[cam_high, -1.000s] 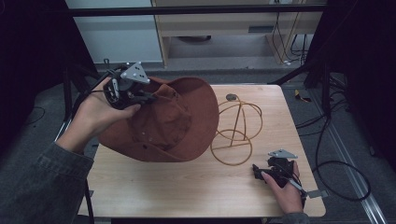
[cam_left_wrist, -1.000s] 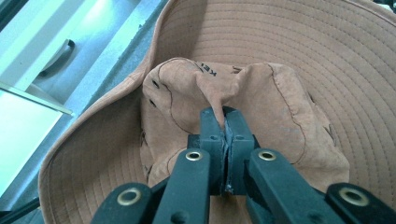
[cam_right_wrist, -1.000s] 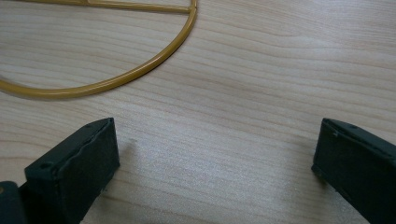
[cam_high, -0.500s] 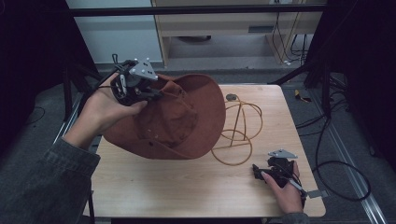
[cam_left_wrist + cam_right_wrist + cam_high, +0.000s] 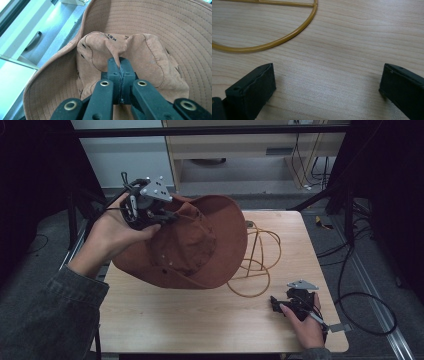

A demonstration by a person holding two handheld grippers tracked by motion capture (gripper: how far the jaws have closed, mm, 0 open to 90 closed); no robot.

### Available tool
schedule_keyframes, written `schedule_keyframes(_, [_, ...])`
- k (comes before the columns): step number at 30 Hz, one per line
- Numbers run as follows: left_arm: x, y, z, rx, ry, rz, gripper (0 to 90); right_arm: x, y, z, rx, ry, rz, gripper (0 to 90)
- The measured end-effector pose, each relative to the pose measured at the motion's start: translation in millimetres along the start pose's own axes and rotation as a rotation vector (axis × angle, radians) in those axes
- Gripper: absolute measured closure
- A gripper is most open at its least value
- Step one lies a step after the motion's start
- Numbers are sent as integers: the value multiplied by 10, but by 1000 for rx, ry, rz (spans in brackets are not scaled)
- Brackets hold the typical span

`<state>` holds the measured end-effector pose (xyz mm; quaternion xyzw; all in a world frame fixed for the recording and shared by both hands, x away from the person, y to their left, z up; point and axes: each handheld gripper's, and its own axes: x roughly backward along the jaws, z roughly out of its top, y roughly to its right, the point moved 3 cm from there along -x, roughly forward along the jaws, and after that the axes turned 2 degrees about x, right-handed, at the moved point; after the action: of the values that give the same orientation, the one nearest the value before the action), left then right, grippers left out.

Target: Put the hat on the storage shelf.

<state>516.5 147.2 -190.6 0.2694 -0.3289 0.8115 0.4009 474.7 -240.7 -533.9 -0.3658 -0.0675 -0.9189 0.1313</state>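
1. Over the last second the brown hat [image 5: 192,245] has travelled toward the wire hat stand [image 5: 257,262]: a second ago its brim only met the stand's near loops, and now the brim's edge hangs in front of the stand's side nearest the hat
2. The left gripper [image 5: 150,210] carries the hat; in the left gripper view its jaws are pressed fully together on a pinched fold of the crown [image 5: 117,53], so the grip looks firm
3. The hat is lifted off the table [image 5: 200,320] and tilted, crown side toward the hand and brim sweeping toward the stand, beside it rather than on top of it
4. My reading: the hat is on its way to being set over the stand, and it likely needs to rise and swing across so its opening faces the stand's top loops
5. The right gripper [image 5: 295,302] rests on the table in front of the stand, jaws wide apart and empty; the stand's base ring [image 5: 269,43] lies just ahead of them
6. Nothing else lies between hat and stand; the stand's tall loops could catch the floppy brim, and the light wire frame might shift if nudged
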Motion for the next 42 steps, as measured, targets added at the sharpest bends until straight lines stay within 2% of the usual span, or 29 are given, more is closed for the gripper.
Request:
schedule_keyframes(9, [-103,82,244,-22,27,-20,890,-2,-2,0,-3,1,0,4])
schedule_keyframes(26, [-388,285,809,-102,38,-58,890,-2,0,0,0,2,1,4])
schedule_keyframes(32, [-493,337,944,-114,41,-69,890,-2,-1,-1,0,1,2,4])
schedule_keyframes(42, [-579,421,1146,-141,49,-74,890,-1,0,-1,1,1,4,4])
